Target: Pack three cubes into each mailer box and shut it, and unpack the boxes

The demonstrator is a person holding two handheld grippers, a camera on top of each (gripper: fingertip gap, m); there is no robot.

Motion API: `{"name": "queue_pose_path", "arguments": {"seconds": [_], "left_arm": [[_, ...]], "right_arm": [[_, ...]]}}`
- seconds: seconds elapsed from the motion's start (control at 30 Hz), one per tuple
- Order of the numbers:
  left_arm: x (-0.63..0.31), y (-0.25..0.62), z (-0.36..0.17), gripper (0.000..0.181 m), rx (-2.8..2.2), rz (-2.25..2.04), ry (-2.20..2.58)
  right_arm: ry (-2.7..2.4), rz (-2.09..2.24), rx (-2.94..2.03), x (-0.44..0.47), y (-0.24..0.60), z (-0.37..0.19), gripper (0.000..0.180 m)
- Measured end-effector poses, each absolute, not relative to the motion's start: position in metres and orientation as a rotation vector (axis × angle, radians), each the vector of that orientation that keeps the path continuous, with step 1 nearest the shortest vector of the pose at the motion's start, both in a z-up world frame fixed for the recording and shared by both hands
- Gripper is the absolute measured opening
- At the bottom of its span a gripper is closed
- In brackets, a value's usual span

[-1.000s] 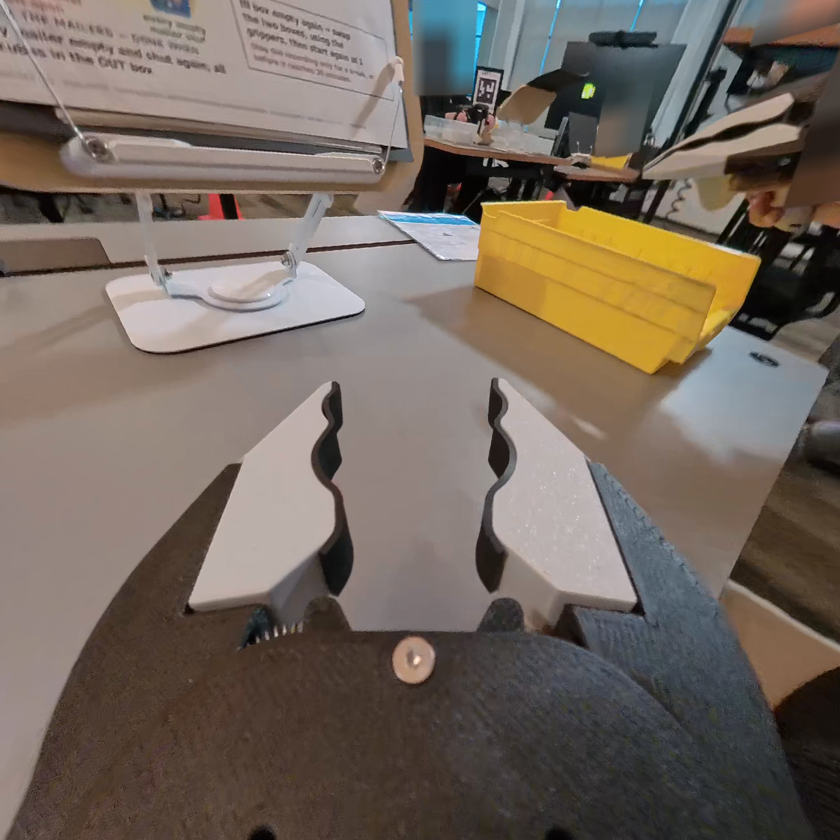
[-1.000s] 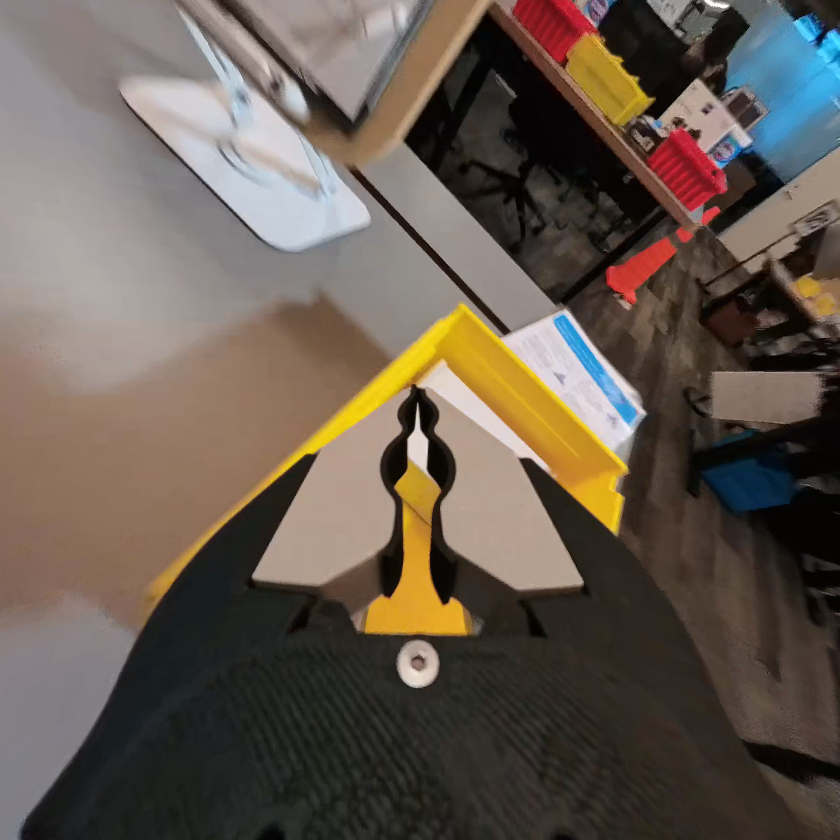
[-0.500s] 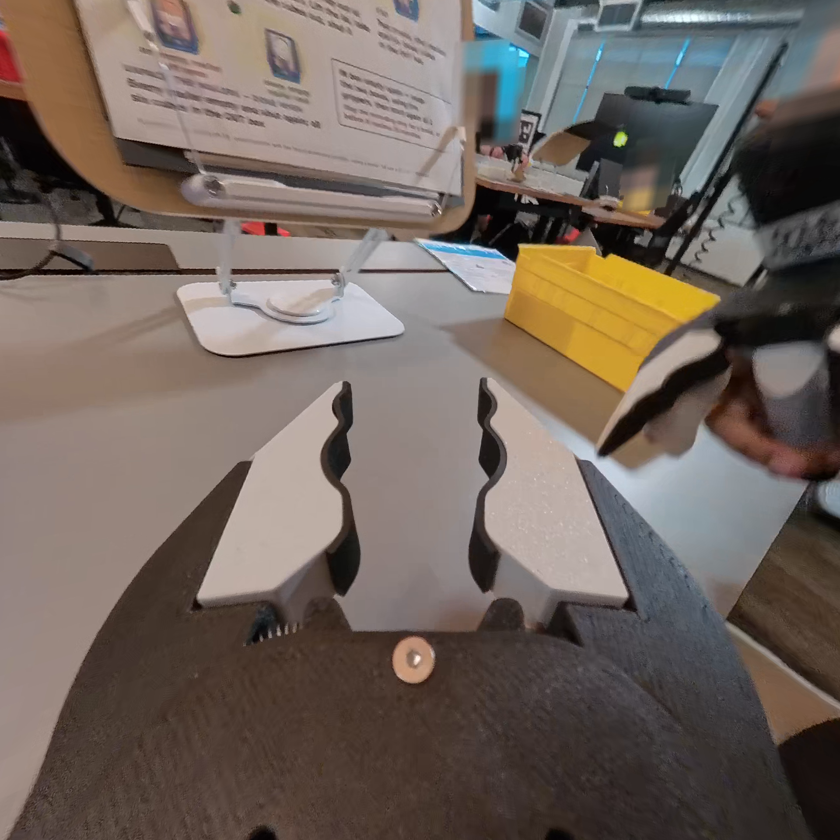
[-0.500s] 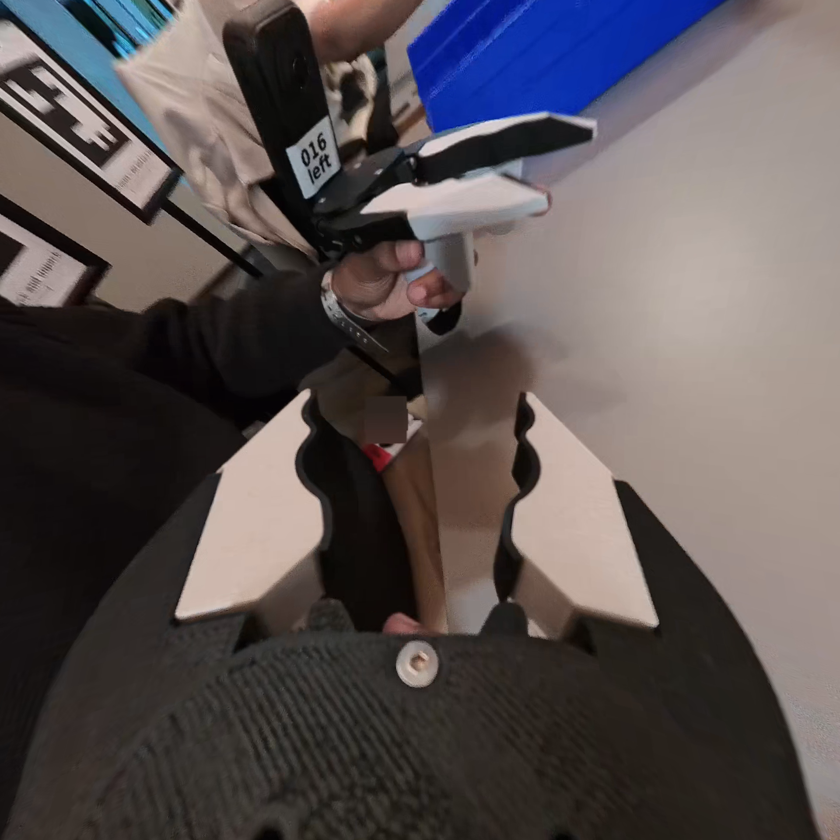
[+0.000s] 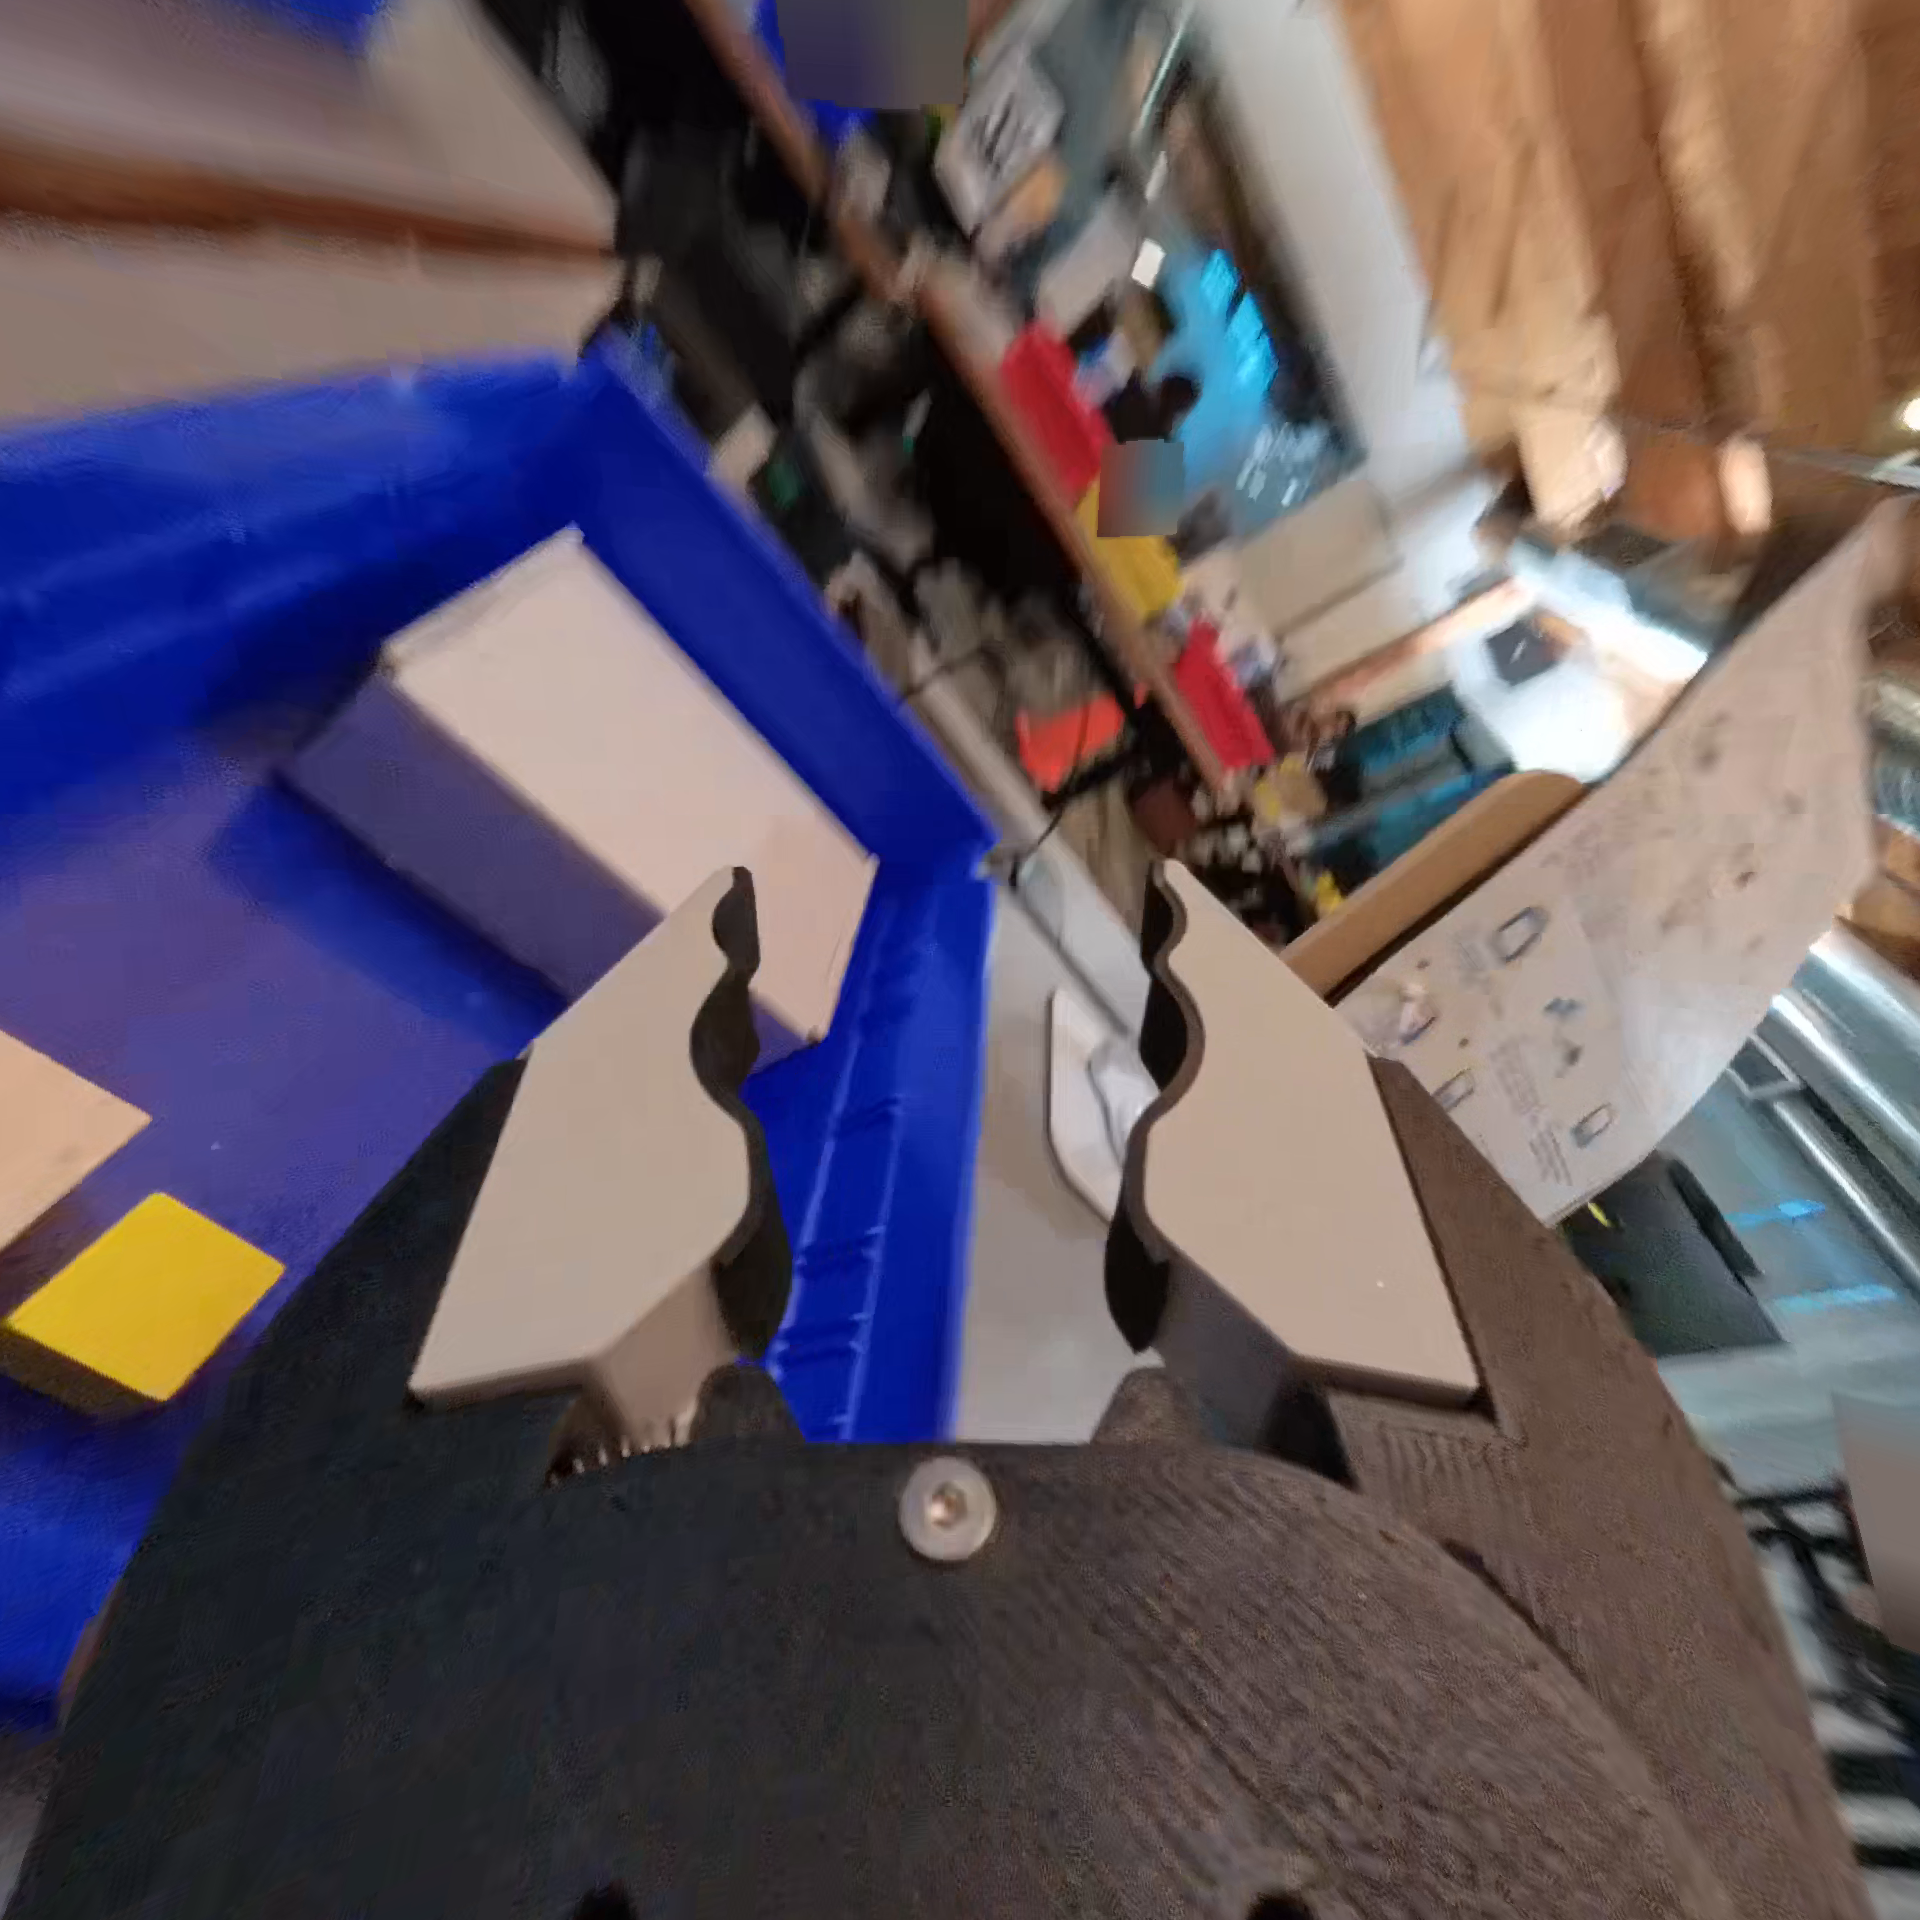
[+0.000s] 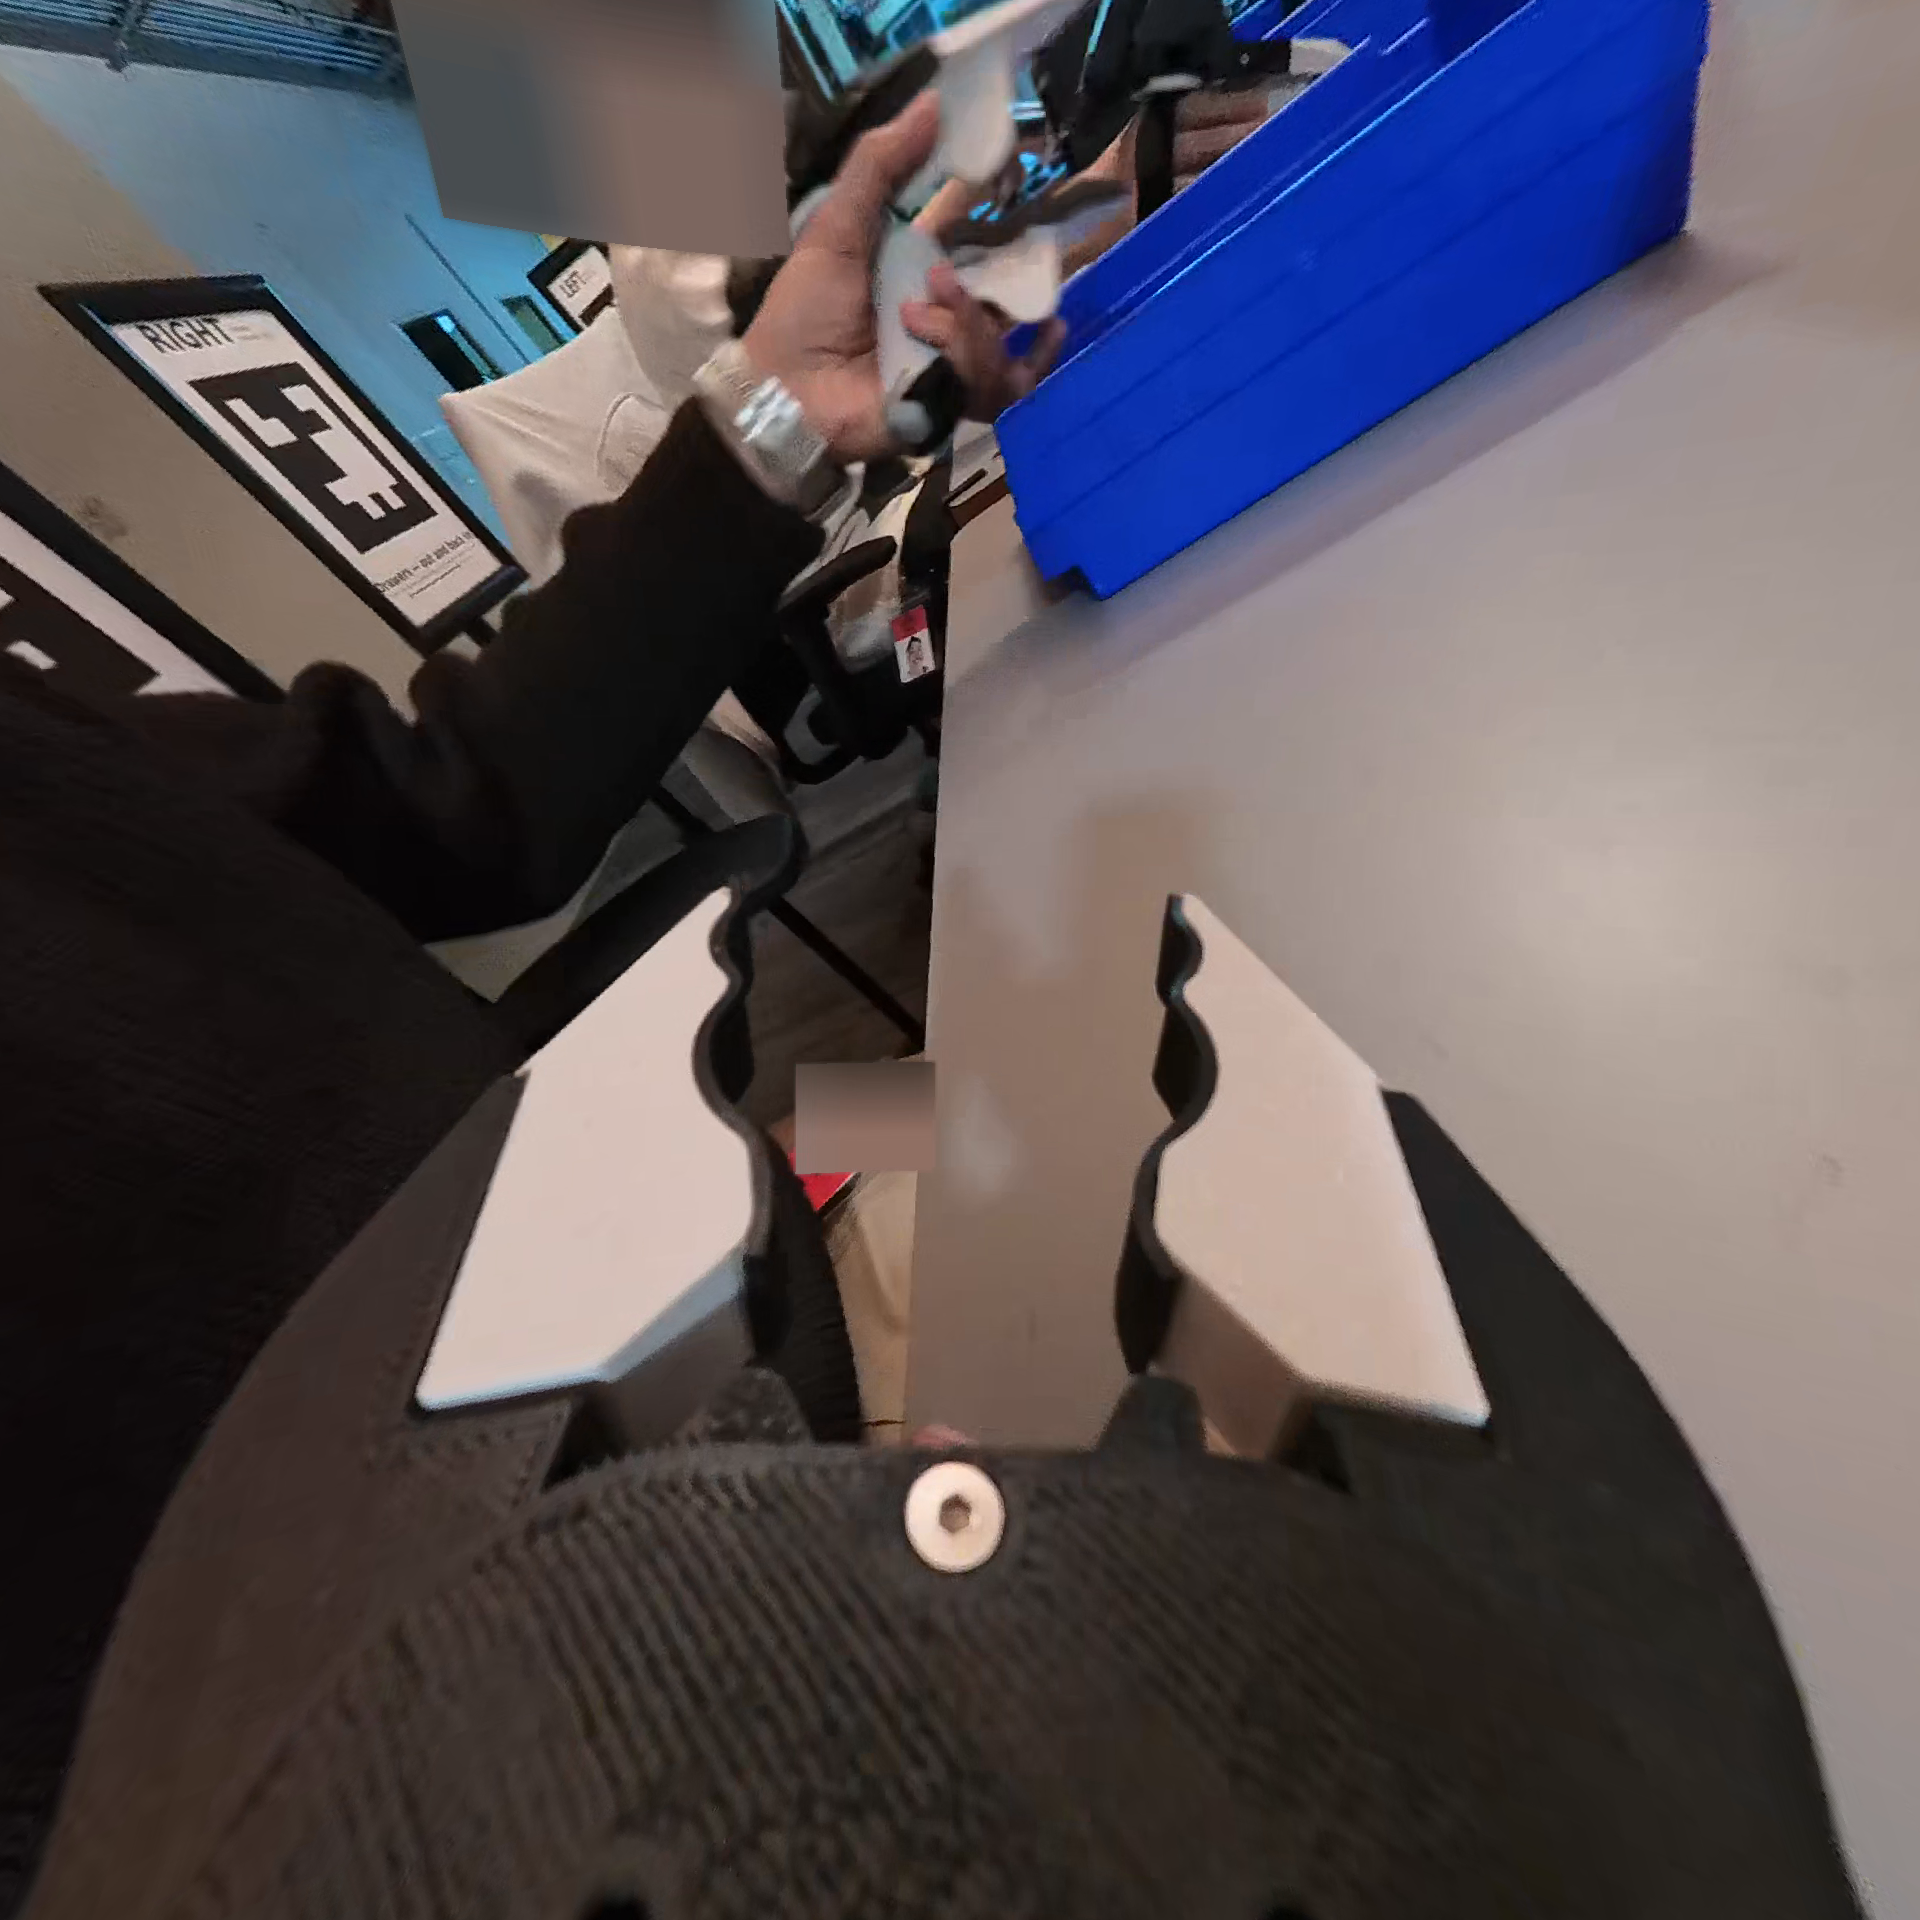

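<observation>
— Grey worktop (image 6: 1455, 831) fills the right wrist view, bare and smooth. What is nearest on it?

— Only the right gripper (image 6: 951, 1039) itself, tilted over the worktop's edge, its jaws spread wide with nothing between them. Past that edge sits a person in a black sleeve (image 6: 499, 727).

— And further off?

— That person's hand (image 6: 842, 332) grips the handle of the left gripper (image 5: 940, 987), raised beside a blue bin (image 6: 1351, 312) that stands on the worktop near its far edge. A framed black-and-white marker sign (image 6: 301, 436) leans against the wall behind.

— What does the left wrist view give?

— It is blurred and tilted. The left gripper's jaws are also wide apart and empty, hanging above the bin's right-hand wall. Close in, on the bin's floor at lower left, lies a yellow cube (image 5: 145, 1299), touching a pale box (image 5: 52, 1132) cut off by the picture's edge. Deeper in the bin, against its far corner, sits a closed white mailer box (image 5: 623, 748).

— Outside the bin?

— A white stand base (image 5: 1086, 1101) rests on the worktop just beyond the wall, with a curved board carrying a printed sheet (image 5: 1621, 935) above it. Behind are blurred shelves with red and yellow bins.
</observation>
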State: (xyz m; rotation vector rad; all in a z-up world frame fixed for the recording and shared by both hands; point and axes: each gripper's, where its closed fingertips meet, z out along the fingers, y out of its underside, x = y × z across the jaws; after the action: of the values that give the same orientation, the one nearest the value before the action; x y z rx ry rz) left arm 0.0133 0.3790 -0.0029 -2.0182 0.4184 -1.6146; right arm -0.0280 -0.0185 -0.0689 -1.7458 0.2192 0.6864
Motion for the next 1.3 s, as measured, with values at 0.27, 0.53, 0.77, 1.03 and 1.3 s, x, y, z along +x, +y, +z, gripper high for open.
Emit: {"name": "queue_pose_path", "arguments": {"seconds": [0.27,0.53,0.77,1.03,1.3], "left_arm": [[0.05,0.379,-0.132,0.057,-2.67,-1.216,0.712],[0.069,0.385,-0.121,0.065,-2.645,-1.46,0.543],[0.07,0.414,-0.08,0.068,-2.432,-1.63,0.444],[0.063,0.409,-0.1,0.068,-2.522,-1.52,0.527],[0.08,0.386,-0.129,0.068,-2.601,-1.294,0.714]], "right_arm": [[0.125,0.635,-1.847,-0.039,-0.017,-0.083,0.074],[-0.033,0.474,-1.995,-0.051,-0.019,-0.104,0.066],[-0.078,0.442,-2.045,-0.053,-0.019,-0.115,0.062],[-0.052,0.462,-2.033,-0.047,-0.018,-0.115,0.059],[-0.072,0.477,-2.05,-0.05,-0.018,-0.117,0.057]]}}
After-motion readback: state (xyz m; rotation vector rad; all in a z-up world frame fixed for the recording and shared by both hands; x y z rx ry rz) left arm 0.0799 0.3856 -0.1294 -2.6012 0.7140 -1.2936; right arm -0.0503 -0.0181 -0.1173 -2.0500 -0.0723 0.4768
